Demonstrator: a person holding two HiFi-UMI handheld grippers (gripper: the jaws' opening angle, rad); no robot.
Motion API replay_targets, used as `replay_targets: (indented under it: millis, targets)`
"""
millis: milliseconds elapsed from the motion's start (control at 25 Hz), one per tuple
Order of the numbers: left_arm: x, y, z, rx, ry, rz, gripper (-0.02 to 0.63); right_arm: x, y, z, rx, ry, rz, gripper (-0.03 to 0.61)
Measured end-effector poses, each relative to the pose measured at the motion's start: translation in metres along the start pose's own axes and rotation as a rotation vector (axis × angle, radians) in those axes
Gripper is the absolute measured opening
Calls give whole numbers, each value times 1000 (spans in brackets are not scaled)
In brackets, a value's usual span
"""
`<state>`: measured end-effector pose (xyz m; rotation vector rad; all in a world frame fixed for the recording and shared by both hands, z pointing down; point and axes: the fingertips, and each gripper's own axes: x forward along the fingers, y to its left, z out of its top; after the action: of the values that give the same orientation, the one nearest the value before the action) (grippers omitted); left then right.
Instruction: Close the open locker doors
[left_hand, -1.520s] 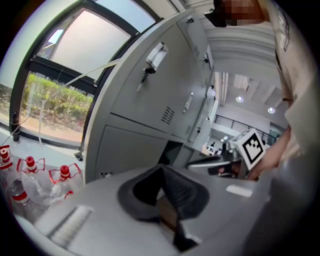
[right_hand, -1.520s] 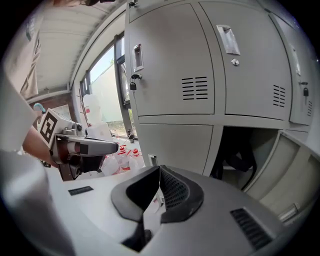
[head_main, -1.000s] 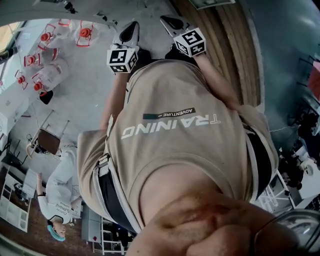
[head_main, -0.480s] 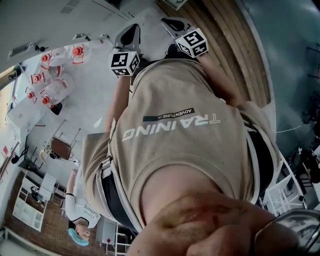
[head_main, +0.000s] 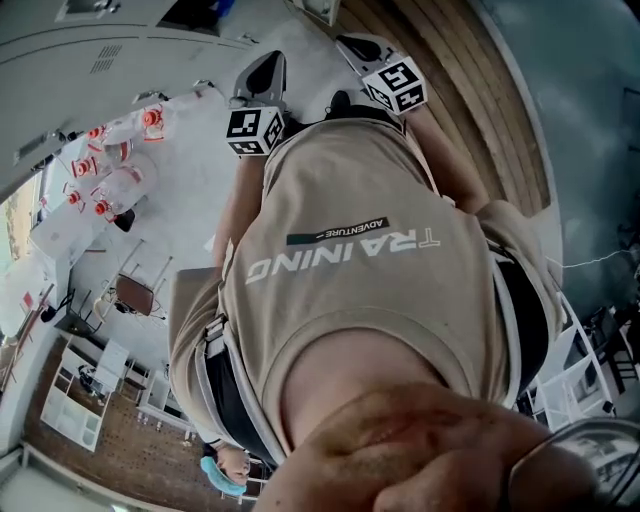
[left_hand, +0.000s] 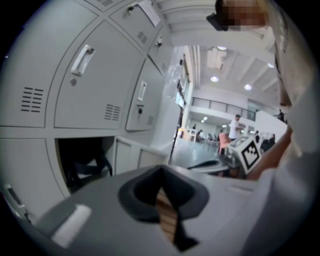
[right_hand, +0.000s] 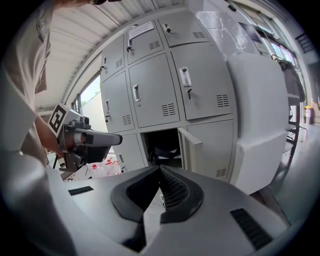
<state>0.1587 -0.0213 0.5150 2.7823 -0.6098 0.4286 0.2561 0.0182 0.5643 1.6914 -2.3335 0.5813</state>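
Head view: the wearer's shirt (head_main: 350, 250) fills the middle. The left gripper (head_main: 262, 75) is at 11 o'clock and the right gripper (head_main: 362, 47) at 12 o'clock. Grey lockers (head_main: 100, 45) sit at 10 o'clock.

Left gripper view: jaws together, holding nothing. The open compartment (left_hand: 82, 160) with something dark inside lies at 9 o'clock. The open locker door (left_hand: 131, 156) is just right of it, well apart from the jaws.

Right gripper view: jaws together, empty. The door stands upright at 12 o'clock, swung out and seemingly hinged on its right.

Coming move: the door looks straight ahead of the right gripper, which probably suits pushing it leftward to close it.
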Motion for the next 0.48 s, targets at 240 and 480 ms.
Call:
replay_targets:
  millis: [240, 480]
  targets:
    - [19, -20, 5, 19, 26, -46, -3, -18, -33, -5, 45, -16, -67, 14]
    - [30, -22, 9, 35, 30, -109, -3, -30, -53, -7, 93, -25, -161, 14]
